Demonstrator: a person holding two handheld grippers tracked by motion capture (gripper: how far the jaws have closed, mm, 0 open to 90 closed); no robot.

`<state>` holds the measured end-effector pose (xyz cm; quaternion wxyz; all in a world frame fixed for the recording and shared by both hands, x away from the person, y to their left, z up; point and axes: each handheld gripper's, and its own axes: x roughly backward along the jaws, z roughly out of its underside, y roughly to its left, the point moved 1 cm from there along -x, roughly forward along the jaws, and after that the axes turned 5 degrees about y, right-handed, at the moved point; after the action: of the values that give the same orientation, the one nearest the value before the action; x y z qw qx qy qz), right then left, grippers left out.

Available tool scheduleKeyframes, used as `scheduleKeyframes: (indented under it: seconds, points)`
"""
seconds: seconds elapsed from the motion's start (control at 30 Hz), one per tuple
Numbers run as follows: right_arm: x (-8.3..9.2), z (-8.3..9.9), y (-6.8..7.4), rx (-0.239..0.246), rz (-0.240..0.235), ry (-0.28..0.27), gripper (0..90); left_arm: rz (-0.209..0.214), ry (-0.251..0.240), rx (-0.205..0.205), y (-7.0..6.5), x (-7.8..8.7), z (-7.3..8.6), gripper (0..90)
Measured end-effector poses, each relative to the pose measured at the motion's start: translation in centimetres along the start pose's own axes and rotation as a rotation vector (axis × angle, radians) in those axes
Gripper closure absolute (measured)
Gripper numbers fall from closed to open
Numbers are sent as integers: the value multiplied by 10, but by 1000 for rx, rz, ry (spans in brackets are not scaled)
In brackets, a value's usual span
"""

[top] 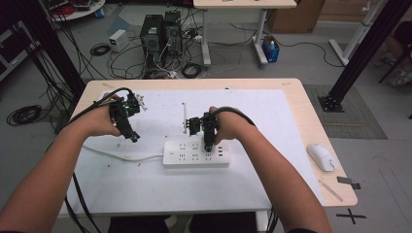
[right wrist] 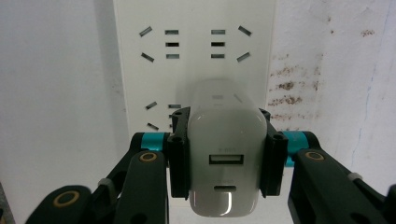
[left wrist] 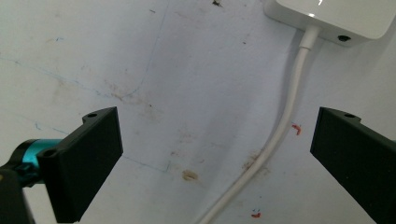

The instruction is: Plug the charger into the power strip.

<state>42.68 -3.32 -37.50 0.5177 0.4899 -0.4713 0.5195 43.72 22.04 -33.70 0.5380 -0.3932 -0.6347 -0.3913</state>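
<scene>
While my right hand-held gripper [right wrist: 227, 158] clamps the white charger [right wrist: 226, 154] over the power strip [right wrist: 194, 70], I must press straight down, prongs squared to the slots. My left hand-held gripper [left wrist: 215, 154] hangs released above the bench [left wrist: 187, 93].

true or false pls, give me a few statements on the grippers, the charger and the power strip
1. The right gripper is shut on the white charger. True.
2. The left gripper grips the power strip's cable. False: its jaws stand wide open above the cable.
3. The charger is over the power strip. True.
4. A computer mouse lies left of the strip. False: it lies near the table's right edge.
</scene>
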Motion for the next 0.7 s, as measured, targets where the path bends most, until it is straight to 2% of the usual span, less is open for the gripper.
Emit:
scheduleKeyframes:
  seconds: [0.47, 0.63, 0.7]
  points:
    - [-1, -3, 1, 8, 14, 15, 630, 1, 8, -7, -1, -3, -3, 23]
    - [-4, -9, 5, 11, 34, 44, 630, 0, 6, -14, -3, -4, -5, 23]
    - [-5, -8, 3, 7, 22, 43, 630, 1, 10, -13, -3, -4, -6, 23]
